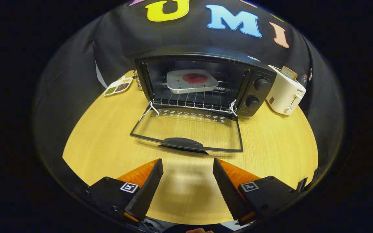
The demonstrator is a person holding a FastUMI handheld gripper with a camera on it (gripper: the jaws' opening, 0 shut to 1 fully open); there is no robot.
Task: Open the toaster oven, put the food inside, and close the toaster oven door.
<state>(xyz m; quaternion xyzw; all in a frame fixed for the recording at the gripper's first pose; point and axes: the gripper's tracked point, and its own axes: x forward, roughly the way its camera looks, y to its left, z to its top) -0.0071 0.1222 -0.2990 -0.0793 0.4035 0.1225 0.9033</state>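
Gripper (188, 165) was spread wide, empty, nothing between the fingers, hovering over bare wooden table (270, 152). Just ahead of the fingertips: the toaster oven door (186, 129), dropped fully flat on the table, glass panel up, dark handle (182, 143) on the edge nearest the fingers. Beyond the door, the toaster oven (202, 84) stood open, black body, two knobs (257, 92) on its right panel. Inside on the wire rack (193, 100) sat a white square plate (191, 81) with the food (194, 78), a flat red round piece, centred on it. So food looked loaded; likely only door-closing left.

Risks, as judgement: the handle lay low against the table, so fingers coming in too high would slide over it, too low would jam into the tabletop. Lifting off-centre could twist the door on its wire hinges. Swinging it up hard might shove the light oven back, or jolt the plate on the rack.

Further off: white toaster (286, 94) with bread (289, 73) to the right of the oven, a divided dish of grains (118, 86) to the left.
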